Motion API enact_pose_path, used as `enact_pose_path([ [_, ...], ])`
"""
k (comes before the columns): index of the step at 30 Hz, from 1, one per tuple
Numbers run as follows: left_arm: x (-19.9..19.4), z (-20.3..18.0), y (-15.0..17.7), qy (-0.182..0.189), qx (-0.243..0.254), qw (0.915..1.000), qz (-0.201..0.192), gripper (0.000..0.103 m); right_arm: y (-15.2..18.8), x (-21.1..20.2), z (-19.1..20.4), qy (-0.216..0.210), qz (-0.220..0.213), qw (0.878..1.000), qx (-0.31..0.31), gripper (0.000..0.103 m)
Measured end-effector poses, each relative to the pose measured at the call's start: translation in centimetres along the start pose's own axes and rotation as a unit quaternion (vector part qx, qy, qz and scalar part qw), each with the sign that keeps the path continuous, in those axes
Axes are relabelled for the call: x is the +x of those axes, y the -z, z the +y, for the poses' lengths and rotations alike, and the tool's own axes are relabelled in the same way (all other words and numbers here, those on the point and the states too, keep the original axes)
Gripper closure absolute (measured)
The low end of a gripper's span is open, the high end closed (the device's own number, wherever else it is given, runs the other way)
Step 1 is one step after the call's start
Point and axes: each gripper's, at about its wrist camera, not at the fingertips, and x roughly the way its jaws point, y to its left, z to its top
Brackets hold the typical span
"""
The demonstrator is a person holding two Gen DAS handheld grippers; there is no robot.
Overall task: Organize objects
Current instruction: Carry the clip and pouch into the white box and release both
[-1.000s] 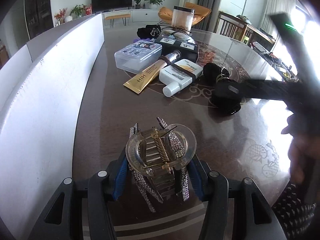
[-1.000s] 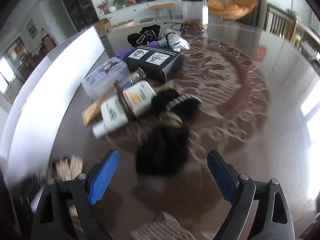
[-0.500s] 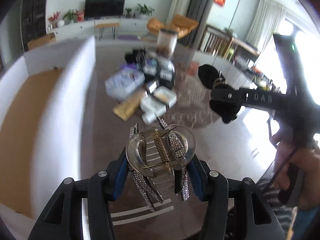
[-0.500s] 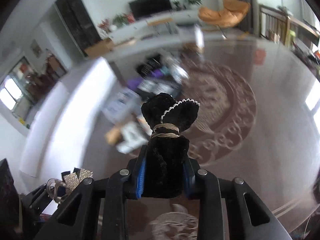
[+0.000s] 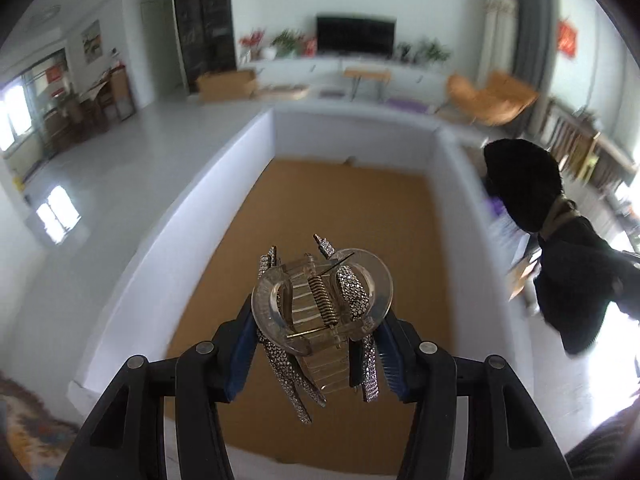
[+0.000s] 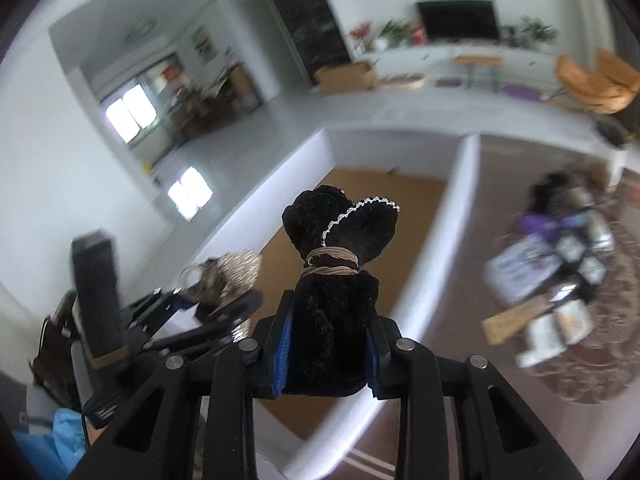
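Bright daylight, background perhaps motion-blurred, fisheye-warped

Both grippers now over box [image 5: 344, 240].

Left gripper [image 5: 322, 334] angled downward, blue pads clamped on both sides of a hair claw clip [image 5: 322, 300], right gripper [image 6: 328, 344] likewise pitched down, jaws easing open — a black velvet bow [image 6: 336, 276] apparently still pinched between them, neither hand clearly visible.

R gripper [image 6: 328, 344] jaws opening slightly, black bow [image 6: 338, 272] btwn pads, above white box [image 6: 452, 216]; desk [image 6: 460, 432] clutter blurred.
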Motion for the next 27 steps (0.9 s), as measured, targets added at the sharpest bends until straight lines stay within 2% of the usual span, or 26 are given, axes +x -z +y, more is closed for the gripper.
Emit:
enact_pose_path([
  [1, 0.9, 0.2, 0.2, -0.012, 0.004, 0.9998, 0.015, 0.046, 0.3, 1.1, 0.2, -0.002, 0.011, 1.0, -0.002, 0.062],
  [2, 1.7, 0.3, 0.3, -0.026, 0.006, 0.9993, 0.028, 0.034, 0.5, 2.1, 0.5, -0.006, 0.02, 1.0, -0.002, 0.05],
  [3, 2.1, 0.3, 0.5, -0.034, 0.006, 0.9988, 0.034, 0.021, 0.6, 2.3, 0.6, -0.007, 0.02, 1.0, -0.002, 0.044],
  [5, 2.0, 0.1, 0.6, -0.042, 0.005, 0.9988, 0.026, 0.012, 1.0, 1.7, 0.3, -0.006, 0.004, 1.0, -0.004, 0.035],
  [7, 1.2, -0.8, 0.8, -0.042, 0.007, 0.999, 0.011, 0.011, 1.3, 0.2, -0.7, 0.009, -0.02, 1.0, -0.01, 0.034],
  [9, 0.5, -2.1, 0.5, -0.032, 0.012, 0.9994, -0.001, 0.011, 1.8, -2.2, -2.5, 0.037, -0.054, 0.998, -0.007, 0.028],
  [11, -0.7, -4.4, 0.3, -0.005, 0.02, 0.9997, -0.012, 0.011, 3.0, -5.1, -5.3, 0.08, -0.099, 0.992, 0.009, 0.006],
  [14, -3.2, -9.3, 0.6, 0.053, 0.043, 0.9972, -0.029, 0.011, 5.7, -7.4, -10.0, 0.15, -0.129, 0.979, 0.038, 0.002],
  [16, -4.7, -12.8, 1.5, 0.102, 0.067, 0.992, -0.032, 0.01, 7.8, -7.7, -14.2, 0.212, -0.11, 0.969, 0.068, 0.002],
  [18, -5.4, -16.9, 2.4, 0.148, 0.096, 0.9841, -0.023, 0.002, 10.2, -7.5, -17.9, 0.257, -0.088, 0.958, 0.093, 0.002],
  [20, -5.4, -20.8, 3.9, 0.179, 0.129, 0.9754, -0.005, 0.001, 12.1, -7.3, -20.8, 0.284, -0.072, 0.95, 0.11, 0.002],
  [22, -4.7, -24.0, 5.4, 0.183, 0.157, 0.9704, 0.003, 0.001, 13.9, -7.2, -22.4, 0.308, -0.065, 0.942, 0.118, 0.002],
  [24, -3.3, -26.2, 6.4, 0.169, 0.176, 0.9698, 0.012, 0.001, 15.6, -7.7, -23.3, 0.328, -0.066, 0.934, 0.126, 0.002],
  [27, -0.9, -27.8, 6.9, 0.148, 0.183, 0.9717, 0.019, 0.001, 16.1, -9.5, -23.6, 0.315, -0.083, 0.931, 0.163, 0.002],
])
